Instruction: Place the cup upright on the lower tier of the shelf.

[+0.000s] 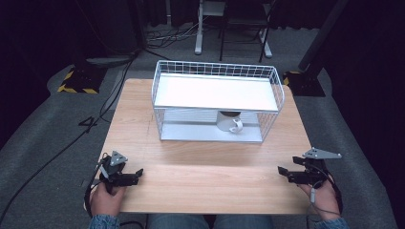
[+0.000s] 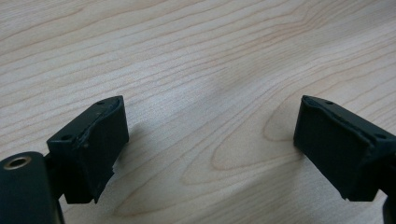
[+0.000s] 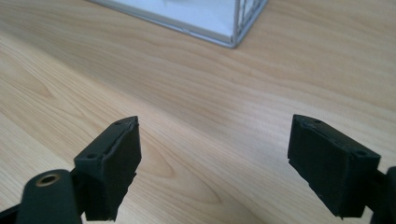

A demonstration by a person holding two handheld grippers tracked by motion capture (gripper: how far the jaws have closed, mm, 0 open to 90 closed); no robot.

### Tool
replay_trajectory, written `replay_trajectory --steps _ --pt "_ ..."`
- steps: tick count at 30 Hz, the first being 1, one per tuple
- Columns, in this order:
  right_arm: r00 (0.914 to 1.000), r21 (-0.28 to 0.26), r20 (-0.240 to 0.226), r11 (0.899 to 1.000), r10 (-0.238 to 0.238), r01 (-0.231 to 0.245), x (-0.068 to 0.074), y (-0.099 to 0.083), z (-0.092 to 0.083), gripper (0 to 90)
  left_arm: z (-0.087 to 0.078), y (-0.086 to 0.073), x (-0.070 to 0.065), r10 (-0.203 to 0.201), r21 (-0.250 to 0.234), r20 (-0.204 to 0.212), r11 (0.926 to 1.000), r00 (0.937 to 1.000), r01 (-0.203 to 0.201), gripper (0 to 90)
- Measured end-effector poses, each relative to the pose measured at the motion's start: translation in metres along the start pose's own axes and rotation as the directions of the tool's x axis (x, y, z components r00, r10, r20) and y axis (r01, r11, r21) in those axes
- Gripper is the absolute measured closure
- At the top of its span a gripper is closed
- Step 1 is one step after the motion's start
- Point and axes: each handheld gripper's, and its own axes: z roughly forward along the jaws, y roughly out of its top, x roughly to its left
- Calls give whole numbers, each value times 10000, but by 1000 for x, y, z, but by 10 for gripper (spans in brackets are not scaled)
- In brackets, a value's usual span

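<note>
**Bright table, dark surroundings**

In the high view the wooden table (image 1: pixel 205 176) is evenly lit from above while the room around it falls to near black; the white shelf of the wire rack (image 1: pixel 215 93) glares, almost blown out; the picture is soft and grainy. In both gripper views soft shadows lie under the near, blurred jaws; the rack corner (image 3: pixel 233 32) at the upper edge is out of focus.

White mug (image 1: pixel 230 123) on lower shelf of white wire rack (image 1: pixel 217 76), wooden table (image 1: pixel 205 167) beneath.

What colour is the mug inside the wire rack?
White mug, seen best in the high view.
</note>
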Motion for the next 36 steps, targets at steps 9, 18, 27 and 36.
replay_trajectory --steps 9,18,27,36 --pt "9993 570 183 9978 339 -349 -9 -20 13 164 0 0 0 -4 -3 -1 10000 10000 4 105" --pt "9985 911 375 9949 407 -439 -12 -35 26 159 0 0 0 -2 -1 1 10000 10000 2 105" --pt "9938 324 1052 9989 -373 340 -5 -42 33 121 0 0 0 0 -1 1 10000 10000 0 105" --pt "9936 -9 1067 9993 -373 376 -4 -44 36 87 0 0 0 2 -2 -1 10000 10000 -2 105"
